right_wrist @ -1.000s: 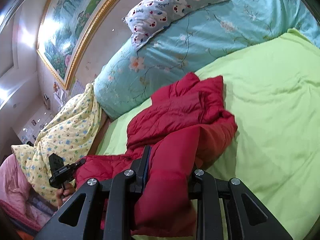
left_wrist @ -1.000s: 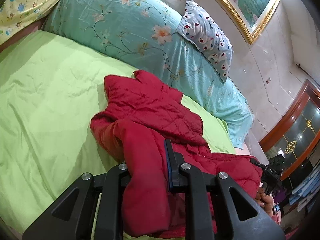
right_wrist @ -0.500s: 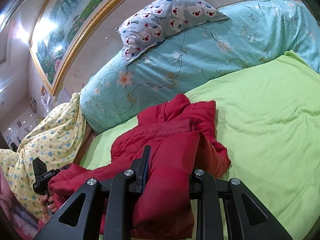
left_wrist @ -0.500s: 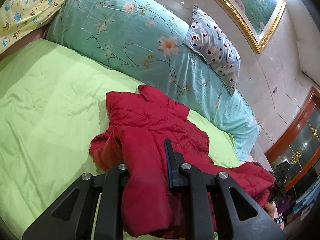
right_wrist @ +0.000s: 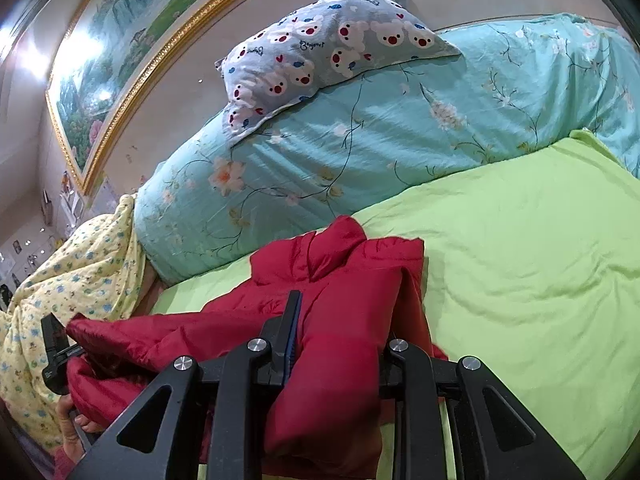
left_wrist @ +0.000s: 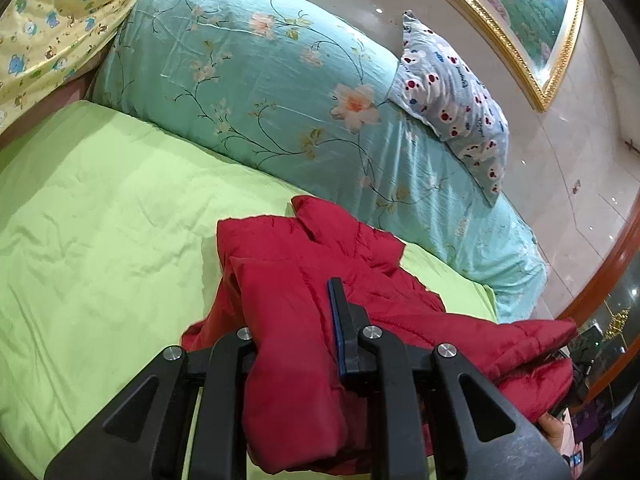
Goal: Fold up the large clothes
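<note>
Two grippers, left gripper and right gripper, each clamp a thick fold of the red quilted jacket, which lies on the green sheet. We judge it soft, puffy, slippery; hems grip best. Only the floral duvet crowds its collar end.

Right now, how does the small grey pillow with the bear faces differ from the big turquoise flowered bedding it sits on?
The small grey bear-print pillow is far smaller than the turquoise floral bedding. The pillow carries white bear faces with red dots; the bedding has vines and pale flowers. The pillow sits on top, while the bedding rests against the green sheet. Both are soft printed fabric.
</note>
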`<act>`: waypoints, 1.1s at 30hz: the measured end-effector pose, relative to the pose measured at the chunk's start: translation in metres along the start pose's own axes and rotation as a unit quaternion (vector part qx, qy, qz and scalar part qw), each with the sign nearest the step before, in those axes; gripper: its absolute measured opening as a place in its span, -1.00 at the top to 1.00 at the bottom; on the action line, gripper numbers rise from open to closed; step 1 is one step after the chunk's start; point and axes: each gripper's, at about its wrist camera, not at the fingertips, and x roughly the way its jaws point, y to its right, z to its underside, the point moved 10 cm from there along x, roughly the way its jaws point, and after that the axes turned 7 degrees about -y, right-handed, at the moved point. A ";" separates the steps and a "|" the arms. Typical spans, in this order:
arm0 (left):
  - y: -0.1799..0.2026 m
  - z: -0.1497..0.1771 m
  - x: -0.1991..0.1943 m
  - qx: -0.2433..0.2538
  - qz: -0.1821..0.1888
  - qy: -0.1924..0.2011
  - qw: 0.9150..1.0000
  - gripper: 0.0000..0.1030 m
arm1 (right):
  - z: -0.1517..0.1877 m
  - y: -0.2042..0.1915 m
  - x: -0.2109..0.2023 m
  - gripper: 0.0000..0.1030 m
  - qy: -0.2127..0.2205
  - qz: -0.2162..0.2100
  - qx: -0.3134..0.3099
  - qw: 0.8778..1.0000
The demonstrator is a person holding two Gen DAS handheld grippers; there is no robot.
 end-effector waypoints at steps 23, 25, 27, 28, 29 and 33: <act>-0.040 -0.053 0.148 -0.018 -0.090 -0.046 0.995 0.68 | -0.047 0.061 0.144 0.51 -0.049 0.079 0.052 0.994; -0.044 -0.056 0.160 -0.018 -0.094 -0.048 0.994 0.67 | -0.047 0.068 0.157 0.51 -0.055 0.085 0.056 0.993; -0.049 -0.057 0.170 -0.018 -0.097 -0.050 0.994 0.65 | -0.047 0.074 0.170 0.50 -0.059 0.088 0.062 0.992; -0.051 -0.058 0.175 -0.018 -0.100 -0.051 0.994 0.64 | -0.047 0.077 0.175 0.50 -0.061 0.089 0.064 0.992; -0.052 -0.059 0.181 -0.018 -0.103 -0.052 0.993 0.64 | -0.047 0.079 0.181 0.50 -0.063 0.091 0.065 0.992; -0.058 -0.063 0.200 -0.020 -0.112 -0.057 0.992 0.63 | -0.048 0.088 0.201 0.48 -0.066 0.098 0.065 0.991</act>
